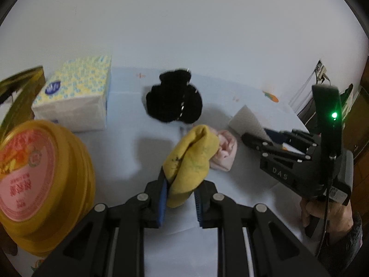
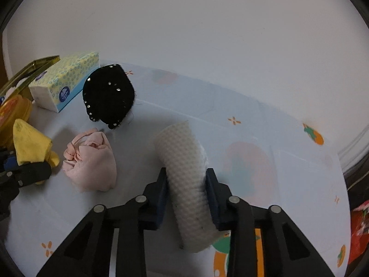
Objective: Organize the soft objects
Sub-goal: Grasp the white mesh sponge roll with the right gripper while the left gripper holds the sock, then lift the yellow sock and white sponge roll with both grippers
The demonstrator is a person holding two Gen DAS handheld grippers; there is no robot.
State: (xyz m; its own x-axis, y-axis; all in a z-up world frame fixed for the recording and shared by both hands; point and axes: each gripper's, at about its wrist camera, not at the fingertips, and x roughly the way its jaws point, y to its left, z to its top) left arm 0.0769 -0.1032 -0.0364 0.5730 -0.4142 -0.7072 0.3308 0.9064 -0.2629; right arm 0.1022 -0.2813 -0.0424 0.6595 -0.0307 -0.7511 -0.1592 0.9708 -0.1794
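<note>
My left gripper (image 1: 181, 184) is shut on a yellow cloth (image 1: 191, 159), which it holds bunched just above the table. A crumpled pink cloth (image 1: 224, 150) lies right behind it, and a black beaded fabric piece (image 1: 173, 99) lies farther back. In the right wrist view, my right gripper (image 2: 186, 184) has its pads pressed on both sides of a white textured rolled cloth (image 2: 182, 157) that rests on the table. The pink cloth (image 2: 92, 164) is to its left, with the black piece (image 2: 108, 94) beyond. The yellow cloth (image 2: 27, 143) and left gripper (image 2: 30, 170) show at the far left.
A tissue pack (image 1: 73, 97) stands at the back left, with a yellow round tin (image 1: 34, 177) and a gold box (image 1: 18, 92) beside it. The patterned tablecloth (image 2: 288, 138) meets a white wall at the back. A red packet (image 2: 359, 226) lies past the table's right edge.
</note>
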